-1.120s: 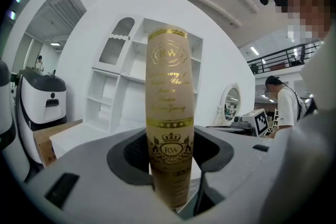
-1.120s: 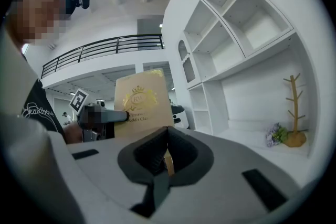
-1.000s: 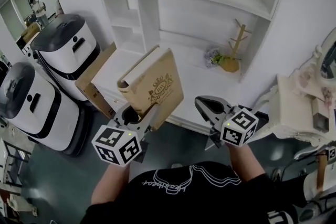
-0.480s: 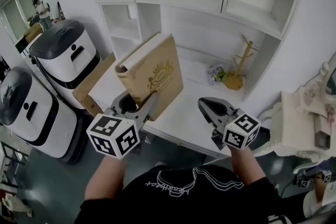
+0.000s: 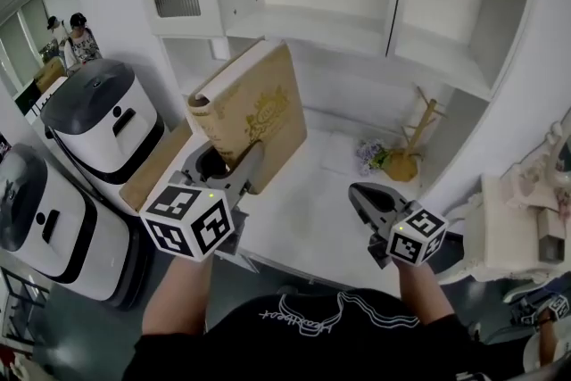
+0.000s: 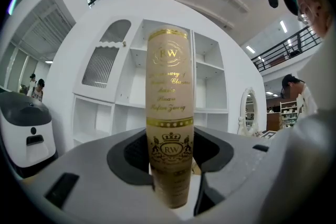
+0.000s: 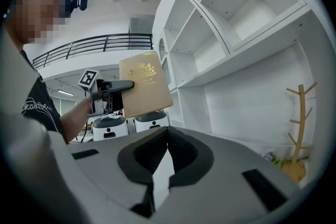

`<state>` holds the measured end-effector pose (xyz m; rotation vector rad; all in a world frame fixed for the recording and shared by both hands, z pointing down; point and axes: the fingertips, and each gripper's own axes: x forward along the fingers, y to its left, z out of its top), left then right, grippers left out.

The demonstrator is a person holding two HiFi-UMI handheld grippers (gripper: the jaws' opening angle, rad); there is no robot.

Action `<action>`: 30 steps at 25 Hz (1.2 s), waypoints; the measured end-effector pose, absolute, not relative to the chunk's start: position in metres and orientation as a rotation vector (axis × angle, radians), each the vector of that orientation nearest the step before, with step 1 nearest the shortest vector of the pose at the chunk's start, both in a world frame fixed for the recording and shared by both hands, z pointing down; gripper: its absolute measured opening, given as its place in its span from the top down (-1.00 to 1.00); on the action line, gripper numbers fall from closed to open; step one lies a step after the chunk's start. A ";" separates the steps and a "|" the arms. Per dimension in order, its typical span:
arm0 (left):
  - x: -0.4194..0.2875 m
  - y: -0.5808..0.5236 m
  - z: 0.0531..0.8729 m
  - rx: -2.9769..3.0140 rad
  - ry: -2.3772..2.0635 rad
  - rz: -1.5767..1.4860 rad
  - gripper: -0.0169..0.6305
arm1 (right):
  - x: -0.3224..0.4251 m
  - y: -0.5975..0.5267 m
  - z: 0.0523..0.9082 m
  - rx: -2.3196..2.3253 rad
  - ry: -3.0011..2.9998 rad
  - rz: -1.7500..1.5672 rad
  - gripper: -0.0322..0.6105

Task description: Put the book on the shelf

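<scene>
A tan hardcover book [image 5: 254, 116] with gold print stands upright, its lower end clamped in my left gripper [image 5: 234, 174]. In the left gripper view its spine [image 6: 169, 113] fills the gap between the jaws, facing the white shelf unit [image 6: 207, 86]. The book is held in the air in front of the shelf unit [image 5: 312, 18], above the white desk top [image 5: 312, 201]. My right gripper [image 5: 366, 196] hangs lower at the right, shut and holding nothing. The right gripper view has its jaws [image 7: 167, 136] touching, with the book [image 7: 144, 84] and left gripper [image 7: 113, 86] beyond.
A wooden branch stand [image 5: 415, 138] and small flowers [image 5: 370, 154] sit at the desk's back right. Two white machines [image 5: 98, 116] and a cardboard sheet [image 5: 156, 165] stand at the left. A white vanity [image 5: 526, 210] is at the right. People [image 5: 76, 31] stand far off.
My left gripper has lifted the book higher and closer to the shelf unit. The right gripper has stayed low and shut, drifting slightly right.
</scene>
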<state>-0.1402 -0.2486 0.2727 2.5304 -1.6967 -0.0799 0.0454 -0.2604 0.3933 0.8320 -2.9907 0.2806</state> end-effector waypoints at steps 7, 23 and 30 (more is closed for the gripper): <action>-0.156 -0.305 0.220 2.636 -1.687 -0.115 0.32 | 0.027 -0.304 0.373 0.890 -2.981 0.232 0.88; -0.195 -0.405 0.144 2.678 -1.841 -0.002 0.32 | 0.024 -0.328 0.351 1.005 -2.934 0.166 0.88; -0.212 -0.459 0.125 2.631 -1.921 0.082 0.32 | 0.030 -0.339 0.358 1.042 -2.910 0.196 0.88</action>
